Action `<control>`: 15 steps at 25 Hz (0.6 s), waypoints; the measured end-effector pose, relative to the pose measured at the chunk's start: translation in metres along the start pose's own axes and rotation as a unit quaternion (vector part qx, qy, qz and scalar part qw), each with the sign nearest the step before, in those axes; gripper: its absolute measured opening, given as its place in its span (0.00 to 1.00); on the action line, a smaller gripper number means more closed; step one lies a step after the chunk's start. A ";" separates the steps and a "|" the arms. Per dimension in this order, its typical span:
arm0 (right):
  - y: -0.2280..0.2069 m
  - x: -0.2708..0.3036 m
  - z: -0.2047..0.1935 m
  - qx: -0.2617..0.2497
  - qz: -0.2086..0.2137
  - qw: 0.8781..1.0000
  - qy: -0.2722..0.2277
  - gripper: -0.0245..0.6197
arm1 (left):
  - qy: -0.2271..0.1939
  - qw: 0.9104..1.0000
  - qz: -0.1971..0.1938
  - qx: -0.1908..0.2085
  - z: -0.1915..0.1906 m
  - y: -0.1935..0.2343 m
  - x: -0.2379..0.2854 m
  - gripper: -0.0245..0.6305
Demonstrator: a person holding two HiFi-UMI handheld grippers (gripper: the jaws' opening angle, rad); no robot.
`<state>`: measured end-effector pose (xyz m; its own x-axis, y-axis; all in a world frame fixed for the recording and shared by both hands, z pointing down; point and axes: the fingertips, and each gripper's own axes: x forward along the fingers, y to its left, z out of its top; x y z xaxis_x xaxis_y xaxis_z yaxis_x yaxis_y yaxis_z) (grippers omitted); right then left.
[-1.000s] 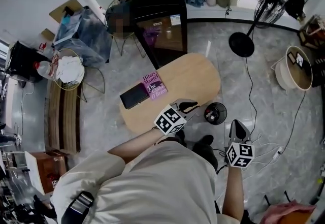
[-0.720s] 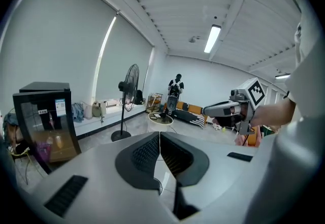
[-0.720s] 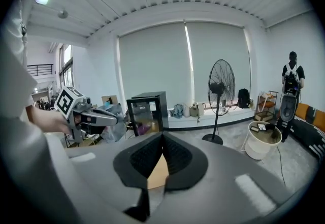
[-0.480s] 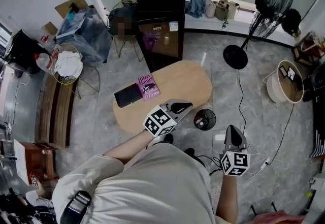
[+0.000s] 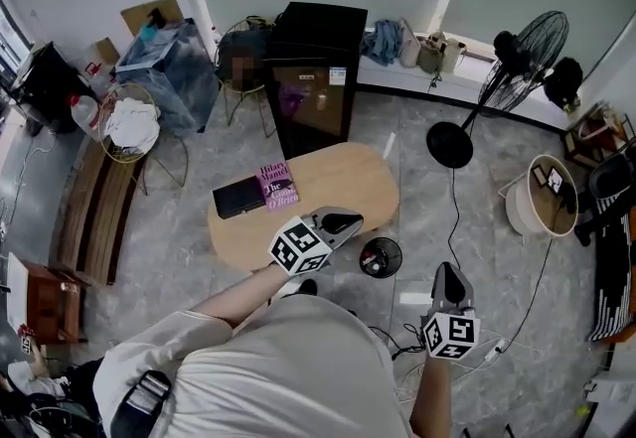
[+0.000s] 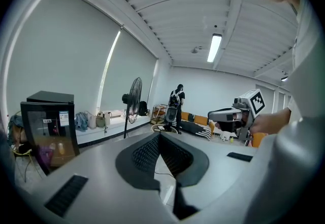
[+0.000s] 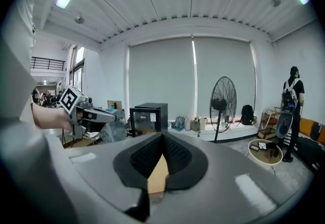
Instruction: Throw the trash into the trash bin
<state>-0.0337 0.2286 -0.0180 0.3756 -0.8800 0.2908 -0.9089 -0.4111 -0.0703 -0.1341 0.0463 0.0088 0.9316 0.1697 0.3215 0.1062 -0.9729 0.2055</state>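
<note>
Since both hands have lifted over the past second, left gripper and right gripper hang with fingers clenched on nothing. Trash bin stands on the floor below, between them. No trash visible; drop likely done.

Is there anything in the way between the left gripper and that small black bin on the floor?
Nothing visible. The left gripper, shut and empty, is up by the wooden table edge. The bin stands just beside that table, with its top uncovered.
</note>
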 end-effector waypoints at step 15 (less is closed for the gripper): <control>-0.014 0.013 0.019 -0.006 0.002 1.000 -0.016 0.05 | -0.013 1.000 0.006 -0.006 0.016 0.011 0.017 0.05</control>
<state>-0.0125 0.2191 -0.0310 0.3772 -0.8888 0.2603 -0.9124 -0.4049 -0.0602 -0.1117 0.0361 0.0019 0.9417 0.1537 0.2992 0.0913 -0.9729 0.2124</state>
